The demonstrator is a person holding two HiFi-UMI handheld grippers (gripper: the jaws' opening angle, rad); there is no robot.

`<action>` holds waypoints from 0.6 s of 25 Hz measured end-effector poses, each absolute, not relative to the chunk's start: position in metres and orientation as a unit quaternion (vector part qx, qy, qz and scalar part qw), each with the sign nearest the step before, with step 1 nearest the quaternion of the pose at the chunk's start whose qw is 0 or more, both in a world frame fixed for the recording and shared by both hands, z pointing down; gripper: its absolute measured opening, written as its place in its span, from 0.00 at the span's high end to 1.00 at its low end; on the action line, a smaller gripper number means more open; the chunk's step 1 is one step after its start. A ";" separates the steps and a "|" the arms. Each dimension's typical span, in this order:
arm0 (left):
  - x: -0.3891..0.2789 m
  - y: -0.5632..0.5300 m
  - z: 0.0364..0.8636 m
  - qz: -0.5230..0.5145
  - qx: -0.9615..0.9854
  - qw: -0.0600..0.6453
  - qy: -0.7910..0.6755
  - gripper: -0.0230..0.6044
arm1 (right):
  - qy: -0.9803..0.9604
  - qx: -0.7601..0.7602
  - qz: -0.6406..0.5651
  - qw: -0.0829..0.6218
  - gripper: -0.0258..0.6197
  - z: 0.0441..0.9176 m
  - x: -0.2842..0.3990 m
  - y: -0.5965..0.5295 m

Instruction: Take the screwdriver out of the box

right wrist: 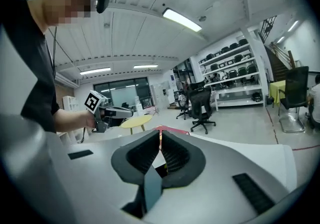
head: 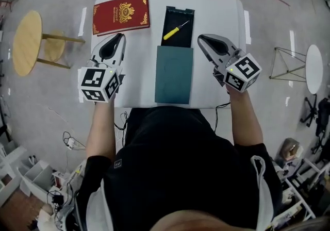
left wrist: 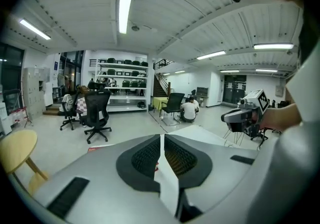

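Observation:
On the white table (head: 216, 13) lies a dark box (head: 179, 16), slid open, with its teal lid (head: 174, 74) pulled toward me. Inside the tray a yellow-handled screwdriver (head: 174, 31) rests diagonally. My left gripper (head: 120, 35) hovers left of the box, below the red book, its jaws shut and empty (left wrist: 162, 137). My right gripper (head: 200, 38) hovers just right of the tray, also shut with nothing held (right wrist: 160, 133). Neither gripper touches the box. Each gripper view shows the other gripper across the table: the right one (left wrist: 245, 115) and the left one (right wrist: 102, 110).
A red book with gold print (head: 121, 13) lies at the table's far left. A round wooden stool (head: 27, 42) stands left of the table; a wire stand (head: 286, 62) and a small white round table (head: 313, 68) stand to the right. Office chairs (left wrist: 97, 113) and shelves lie beyond.

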State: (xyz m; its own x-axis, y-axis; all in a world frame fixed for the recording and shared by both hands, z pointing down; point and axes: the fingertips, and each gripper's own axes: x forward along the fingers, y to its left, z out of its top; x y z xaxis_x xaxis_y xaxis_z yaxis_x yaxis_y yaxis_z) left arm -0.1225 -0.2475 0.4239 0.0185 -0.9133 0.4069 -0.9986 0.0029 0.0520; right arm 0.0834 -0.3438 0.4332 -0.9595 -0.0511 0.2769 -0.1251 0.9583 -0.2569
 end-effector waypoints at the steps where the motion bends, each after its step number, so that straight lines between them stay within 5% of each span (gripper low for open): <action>1: -0.120 -0.246 0.425 0.130 0.690 0.167 -0.692 0.90 | -0.980 0.032 0.134 0.141 0.91 0.436 0.081 -0.345; 15: -0.138 -0.231 0.437 0.122 0.680 0.168 -0.703 0.90 | -0.945 -0.089 -0.029 0.314 0.91 0.500 0.019 -0.335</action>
